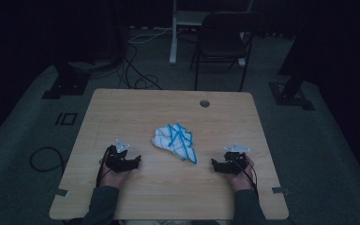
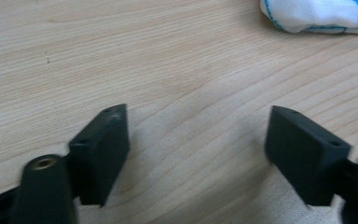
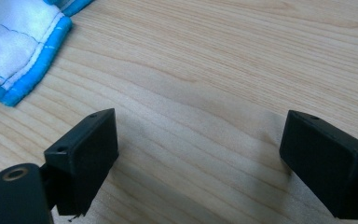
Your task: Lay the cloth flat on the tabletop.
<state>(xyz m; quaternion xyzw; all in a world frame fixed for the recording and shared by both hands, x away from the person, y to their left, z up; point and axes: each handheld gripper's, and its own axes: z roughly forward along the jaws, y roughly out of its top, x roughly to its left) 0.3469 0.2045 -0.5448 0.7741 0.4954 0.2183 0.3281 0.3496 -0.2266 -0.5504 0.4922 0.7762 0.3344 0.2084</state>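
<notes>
Now | crumpled white cloth with blue edging (image 1: 175, 140) mid-table, between my grippers | long axis runs diagonal, far-left to near-right | near-right corner closer to my right gripper (image 1: 215, 164) | left gripper (image 1: 136, 160) and right both wide open, empty

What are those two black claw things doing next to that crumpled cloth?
A person holds a left gripper and a right gripper low over the wooden table. Both are open and hold nothing. The crumpled white cloth with blue edging lies between them, untouched.
</notes>
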